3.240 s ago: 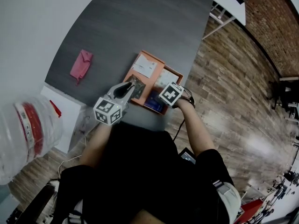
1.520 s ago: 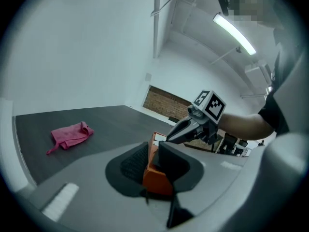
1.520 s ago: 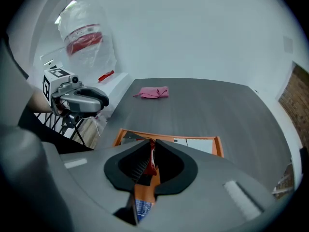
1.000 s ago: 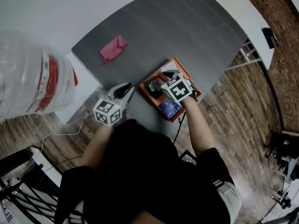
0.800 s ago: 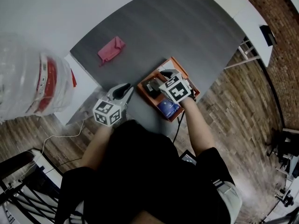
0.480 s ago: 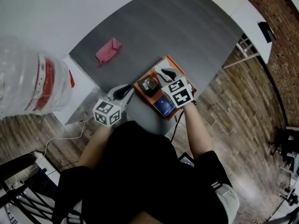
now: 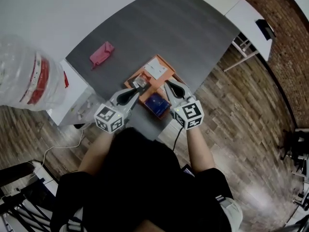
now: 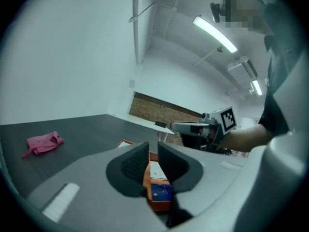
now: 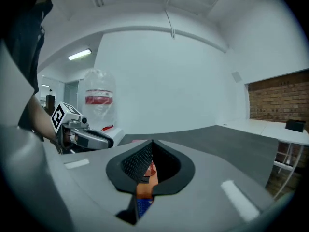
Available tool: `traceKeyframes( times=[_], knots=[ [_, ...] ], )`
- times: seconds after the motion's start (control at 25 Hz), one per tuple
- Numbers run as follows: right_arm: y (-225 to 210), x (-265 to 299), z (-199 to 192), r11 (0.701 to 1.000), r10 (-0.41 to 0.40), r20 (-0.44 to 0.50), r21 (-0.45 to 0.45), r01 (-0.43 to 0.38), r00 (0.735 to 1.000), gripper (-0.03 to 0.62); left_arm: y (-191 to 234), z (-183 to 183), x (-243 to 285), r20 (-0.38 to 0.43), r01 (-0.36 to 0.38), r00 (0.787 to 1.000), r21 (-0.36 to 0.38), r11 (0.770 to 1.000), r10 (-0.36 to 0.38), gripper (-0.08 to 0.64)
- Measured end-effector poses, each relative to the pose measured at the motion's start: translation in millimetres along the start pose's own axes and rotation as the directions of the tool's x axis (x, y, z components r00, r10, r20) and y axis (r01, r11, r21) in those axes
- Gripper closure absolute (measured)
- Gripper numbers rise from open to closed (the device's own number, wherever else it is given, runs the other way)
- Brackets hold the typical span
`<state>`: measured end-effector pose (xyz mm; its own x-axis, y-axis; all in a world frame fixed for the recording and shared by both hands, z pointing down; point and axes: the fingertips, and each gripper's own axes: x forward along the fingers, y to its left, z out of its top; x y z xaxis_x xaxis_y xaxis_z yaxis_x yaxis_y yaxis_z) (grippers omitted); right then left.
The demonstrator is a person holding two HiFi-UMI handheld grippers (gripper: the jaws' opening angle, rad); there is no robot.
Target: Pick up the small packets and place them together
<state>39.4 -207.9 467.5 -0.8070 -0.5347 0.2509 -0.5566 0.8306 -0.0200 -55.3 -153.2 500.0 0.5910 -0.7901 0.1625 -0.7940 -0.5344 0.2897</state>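
Three small packets lie together in an orange tray [image 7: 136,75] at the near edge of the dark worktop [image 7: 159,28] – a white packet [image 7: 157,69] at the far end, a brownish packet [image 7: 141,82] in the middle by the tray's left side, and a blue packet [image 7: 155,103] nearest the person.

The left gripper [image 7: 139,88] comes in from the tray's left. In the head view its tips lie over the brownish packet. In its own view the jaws stand a narrow gap apart with nothing pinched. Through that gap the tray shows below, with the blue packet and the white one beyond it.

The right gripper [image 7: 167,83] reaches in from the tray's right edge, its tips near the white packet's corner. Its jaws have just been closing and are now pressed together at the tips – no packet is between them. The orange of the tray is only seen past the jaws, lower down.

The two grippers point toward each other across the tray without touching. A pink cloth [image 7: 101,53] lies well apart on the far left of the worktop, and a big water bottle [image 7: 26,79] stands off its left end.
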Motion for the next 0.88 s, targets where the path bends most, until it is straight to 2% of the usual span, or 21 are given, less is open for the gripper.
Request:
traceKeyframes(
  times=[0.12,0.24,0.32,0.4,0.52,0.64,0.88],
  knots=[
    [11.8,-21.8,-0.9,1.0,0.012,0.057,0.005,-0.012,0.998,0.589,-22.4,6.2,-12.9,0.035,-0.028,0.999,0.045,0.999,0.026,0.516],
    [20.7,-34.2,-4.1,0.999,0.007,0.142,0.046,-0.013,0.99,0.589,-33.2,5.8,-33.2,0.053,-0.079,0.996,0.045,0.996,0.077,0.545],
    [19.8,-39.5,-7.6,0.995,-0.018,0.164,0.095,0.002,0.986,0.589,-34.9,6.0,-43.5,0.063,-0.127,0.99,0.041,0.991,0.124,0.557],
    [20.5,-43.9,-11.1,0.99,-0.039,0.164,0.14,0.016,0.986,0.589,-32.7,10.7,-55.6,0.102,-0.193,0.977,0.054,0.98,0.187,0.561],
    [27.4,-52.7,-8.4,0.989,-0.053,0.17,0.146,0.028,0.984,0.589,-27.1,18.7,-72.1,0.179,-0.258,0.953,0.048,0.965,0.246,0.561],
    [36.5,-58.5,2.4,0.992,-0.069,0.191,0.115,0.047,0.979,0.589,-25.1,24.0,-83.2,0.212,-0.248,0.949,0.044,0.968,0.233,0.561],
    [55.8,-67.9,15.0,0.982,-0.162,0.185,0.13,0.139,0.969,0.591,-30.5,36.1,-123.1,0.271,-0.248,0.94,0.126,0.96,0.207,0.561]
  ],
)
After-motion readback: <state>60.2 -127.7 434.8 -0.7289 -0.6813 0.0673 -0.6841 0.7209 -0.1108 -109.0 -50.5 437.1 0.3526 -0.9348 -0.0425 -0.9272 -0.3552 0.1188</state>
